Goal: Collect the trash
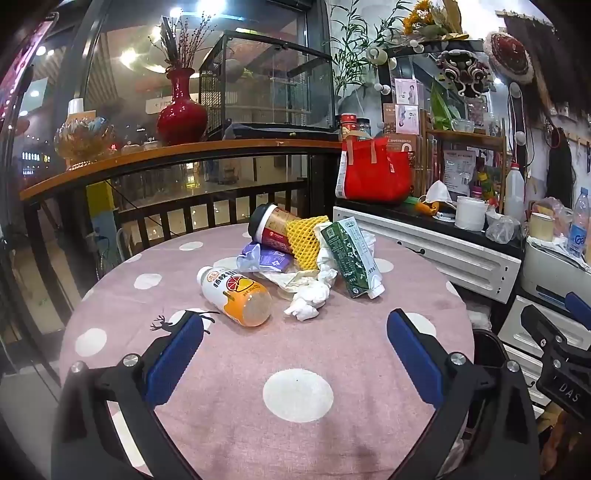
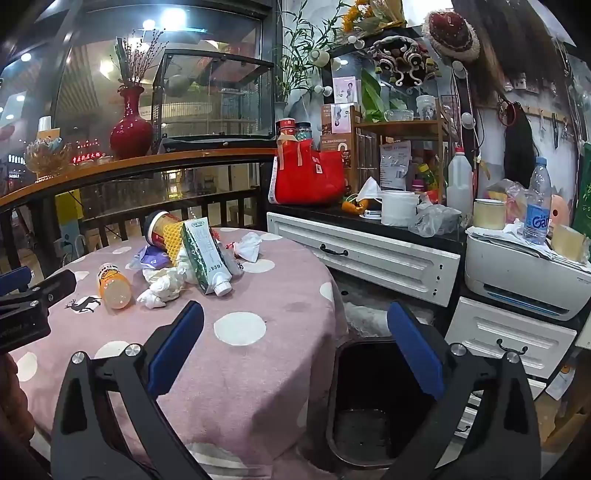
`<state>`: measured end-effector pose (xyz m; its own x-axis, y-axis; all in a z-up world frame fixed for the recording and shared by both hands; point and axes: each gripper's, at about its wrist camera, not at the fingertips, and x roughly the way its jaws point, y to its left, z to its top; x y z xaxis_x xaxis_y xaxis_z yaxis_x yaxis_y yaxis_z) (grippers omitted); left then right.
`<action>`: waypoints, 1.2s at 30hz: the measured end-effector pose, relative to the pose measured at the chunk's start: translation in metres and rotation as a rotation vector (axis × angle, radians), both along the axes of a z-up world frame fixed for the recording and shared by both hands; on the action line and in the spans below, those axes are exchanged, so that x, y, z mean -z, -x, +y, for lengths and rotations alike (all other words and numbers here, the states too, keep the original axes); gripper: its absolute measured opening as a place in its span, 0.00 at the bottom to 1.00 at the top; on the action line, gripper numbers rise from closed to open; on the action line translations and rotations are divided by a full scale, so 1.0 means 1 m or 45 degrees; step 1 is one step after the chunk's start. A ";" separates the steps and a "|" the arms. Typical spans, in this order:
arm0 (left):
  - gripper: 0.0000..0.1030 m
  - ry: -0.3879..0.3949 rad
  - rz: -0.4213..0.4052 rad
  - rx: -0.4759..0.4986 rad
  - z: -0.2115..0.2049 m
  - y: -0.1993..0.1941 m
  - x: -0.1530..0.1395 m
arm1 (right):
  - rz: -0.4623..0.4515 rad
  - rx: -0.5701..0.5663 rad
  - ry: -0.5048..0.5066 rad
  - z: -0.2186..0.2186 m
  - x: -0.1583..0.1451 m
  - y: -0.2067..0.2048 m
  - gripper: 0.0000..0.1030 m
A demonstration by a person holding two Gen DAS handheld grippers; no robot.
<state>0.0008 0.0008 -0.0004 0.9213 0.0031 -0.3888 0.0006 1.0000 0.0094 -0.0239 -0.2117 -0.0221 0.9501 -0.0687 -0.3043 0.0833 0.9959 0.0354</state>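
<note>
Both your left gripper (image 1: 295, 321) and right gripper (image 2: 295, 314) gape wide, holding nothing. The trash pile (image 1: 306, 258) lies at twelve o'clock on the table (image 1: 295, 395); the bin (image 2: 373, 398) sits at four o'clock.

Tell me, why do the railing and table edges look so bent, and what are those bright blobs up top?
Left wrist view: fisheye lens bows the railing, dark vignette in the corners, ceiling lights glare. Right wrist view: same curving, table sharp, bin in shadow.

Bare tablecloth (image 1: 236, 373) before the trash pile (image 1: 295, 258), dark bin (image 2: 373, 398) beside table unobstructed
</note>
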 end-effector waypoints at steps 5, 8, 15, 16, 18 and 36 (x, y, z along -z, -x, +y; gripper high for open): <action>0.95 -0.027 -0.009 0.002 -0.004 -0.004 0.001 | 0.014 -0.002 0.018 0.006 -0.002 -0.003 0.95; 0.95 -0.012 -0.016 0.008 0.000 0.000 -0.001 | -0.006 -0.005 0.002 0.001 0.000 0.001 0.95; 0.95 -0.030 -0.026 0.014 -0.004 0.003 0.004 | -0.003 0.002 0.003 0.006 0.000 0.000 0.95; 0.95 -0.031 -0.026 0.014 -0.004 0.002 0.004 | -0.002 0.002 0.003 0.007 0.000 0.000 0.95; 0.95 -0.030 -0.025 0.013 -0.005 0.002 0.004 | 0.003 -0.001 0.005 0.010 -0.001 -0.003 0.95; 0.95 -0.027 -0.014 0.011 -0.004 0.001 0.007 | 0.001 -0.005 -0.013 -0.001 0.003 0.000 0.95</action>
<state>-0.0004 -0.0028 -0.0073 0.9255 0.0033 -0.3786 0.0091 0.9995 0.0308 -0.0238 -0.2124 -0.0254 0.9502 -0.0618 -0.3056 0.0793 0.9958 0.0453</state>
